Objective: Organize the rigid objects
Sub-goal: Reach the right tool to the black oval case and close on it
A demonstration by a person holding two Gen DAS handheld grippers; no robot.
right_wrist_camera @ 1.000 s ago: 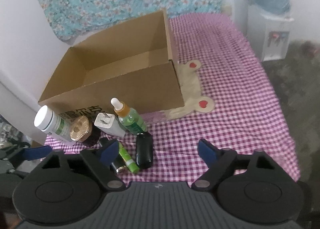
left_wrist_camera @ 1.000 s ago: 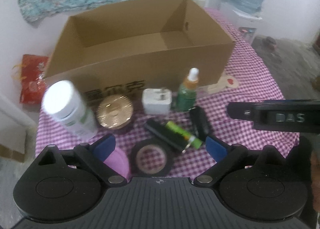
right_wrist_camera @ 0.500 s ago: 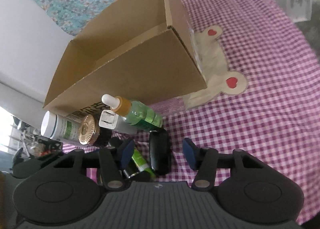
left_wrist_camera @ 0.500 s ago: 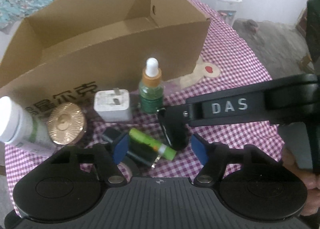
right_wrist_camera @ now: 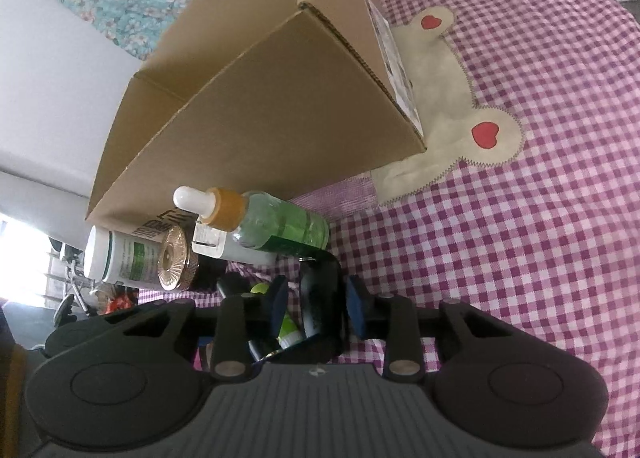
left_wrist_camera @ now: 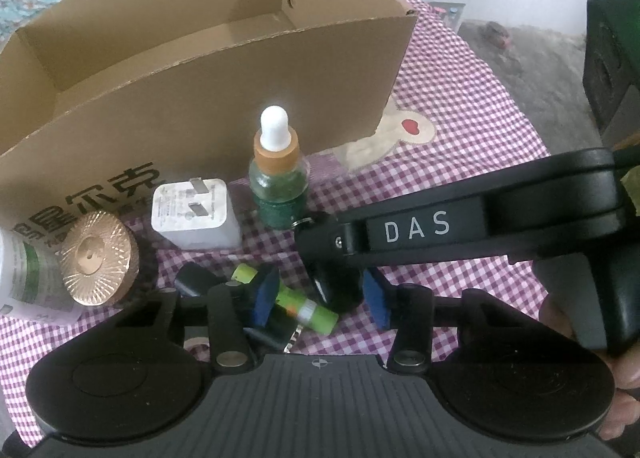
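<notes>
Both of our grippers point down into the clutter in front of the cardboard box (left_wrist_camera: pixel 224 70), and both sets of jaws are closing. Our left gripper (left_wrist_camera: pixel 318 296) has its 2 blue pads either side of the green tube (left_wrist_camera: pixel 304 304), which lies on top of a flat black bar; a gap shows on the right side, so the pads are not pressing yet. Our right gripper (right_wrist_camera: pixel 316 306) straddles the glossy black oval case (right_wrist_camera: pixel 320 298), with narrow gaps on both sides. From the left wrist view, the right gripper's arm (left_wrist_camera: pixel 460 224), lettered DAS, crosses in from the right, with a hand (left_wrist_camera: pixel 560 310) behind it.

Just behind the case stands the green dropper bottle (left_wrist_camera: pixel 278 178) with its white bulb, upright and close to the box wall. Beside it, to its left, are the white plug adapter (left_wrist_camera: pixel 196 214), then the gold-lidded jar (left_wrist_camera: pixel 98 258), then a white bottle with a green label (right_wrist_camera: pixel 120 254) at the edge of the frame. Everything sits on the purple checked cloth (right_wrist_camera: pixel 500 238). The box is open-topped, and what we see of its inside is bare cardboard.
</notes>
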